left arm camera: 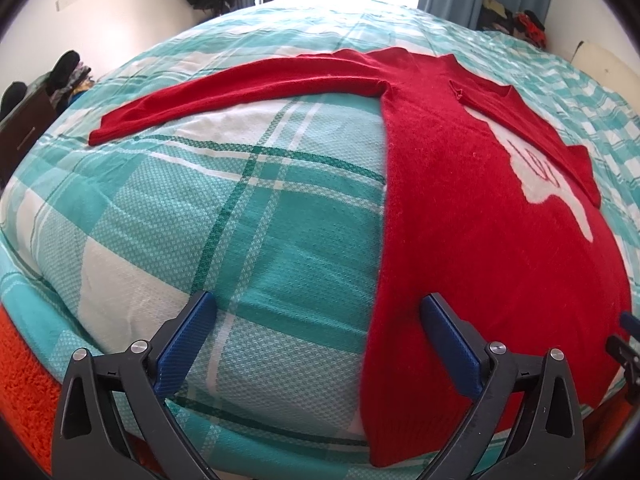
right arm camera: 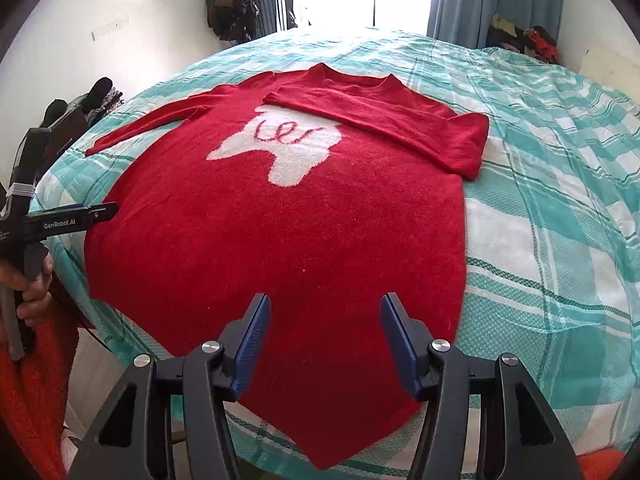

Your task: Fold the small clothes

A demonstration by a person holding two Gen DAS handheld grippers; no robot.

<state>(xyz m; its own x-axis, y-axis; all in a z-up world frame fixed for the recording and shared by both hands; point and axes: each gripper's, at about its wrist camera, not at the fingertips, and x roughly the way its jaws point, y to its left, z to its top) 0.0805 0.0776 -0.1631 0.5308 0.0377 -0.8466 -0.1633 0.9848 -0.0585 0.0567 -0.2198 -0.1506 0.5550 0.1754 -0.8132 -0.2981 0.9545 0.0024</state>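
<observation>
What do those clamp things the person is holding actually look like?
Each hand-held gripper is a black plastic frame with silver pivot bolts and two ribbed blue fingers: the left, the right. The right view shows the left one from the side: white "GenRobot.AI" lettering, a white band around its upright part, and the bare hand gripping its handle beside an orange fleece sleeve.

Sweater [right arm camera: 280, 240] flat on bed [right arm camera: 540, 220] — rt sleeve [right arm camera: 380, 120] across chest.

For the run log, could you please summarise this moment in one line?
red sweater flat on bed | right sleeve folded | left sleeve out | both grippers open
</observation>
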